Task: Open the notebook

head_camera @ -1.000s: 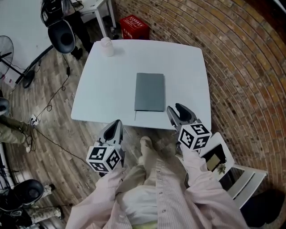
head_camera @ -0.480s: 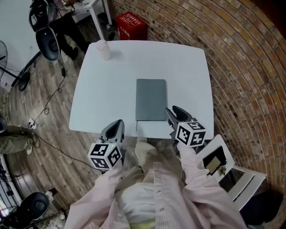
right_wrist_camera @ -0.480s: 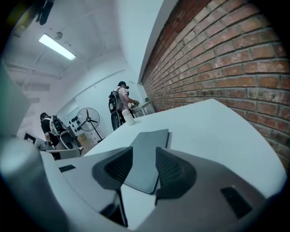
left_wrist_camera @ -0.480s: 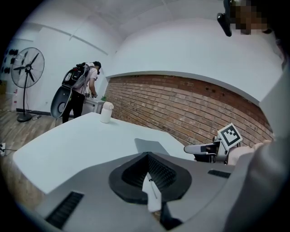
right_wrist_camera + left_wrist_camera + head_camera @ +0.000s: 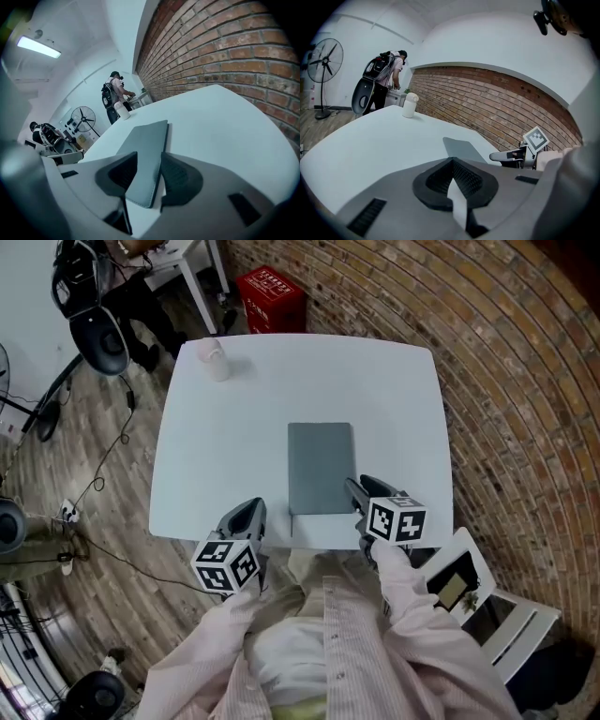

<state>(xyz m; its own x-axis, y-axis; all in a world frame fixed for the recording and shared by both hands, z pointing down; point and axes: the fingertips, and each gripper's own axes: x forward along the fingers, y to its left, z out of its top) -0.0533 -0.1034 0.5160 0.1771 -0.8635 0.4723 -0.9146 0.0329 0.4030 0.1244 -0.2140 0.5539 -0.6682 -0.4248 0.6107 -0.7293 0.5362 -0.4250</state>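
A closed grey notebook (image 5: 321, 468) lies flat near the front middle of the white table (image 5: 234, 446). My right gripper (image 5: 359, 491) is at the notebook's near right corner. In the right gripper view the notebook (image 5: 145, 140) shows through the narrow gap of the open right gripper (image 5: 149, 157), its corner lying between the jaws. My left gripper (image 5: 253, 510) hovers at the table's near edge, left of the notebook. In its own view the left gripper (image 5: 452, 160) has its jaw tips together and nothing in them, with the notebook (image 5: 459, 149) ahead to the right.
A small white jar (image 5: 214, 360) stands at the table's far left corner. Beyond it are a red crate (image 5: 275, 292) and a black chair (image 5: 98, 338). A brick wall (image 5: 506, 381) runs along the right. A white chair (image 5: 487, 601) sits at my right side.
Both grippers have moved forward towards the table. The right one now reaches the notebook's near right corner, and the left one has come up to the table's near edge.
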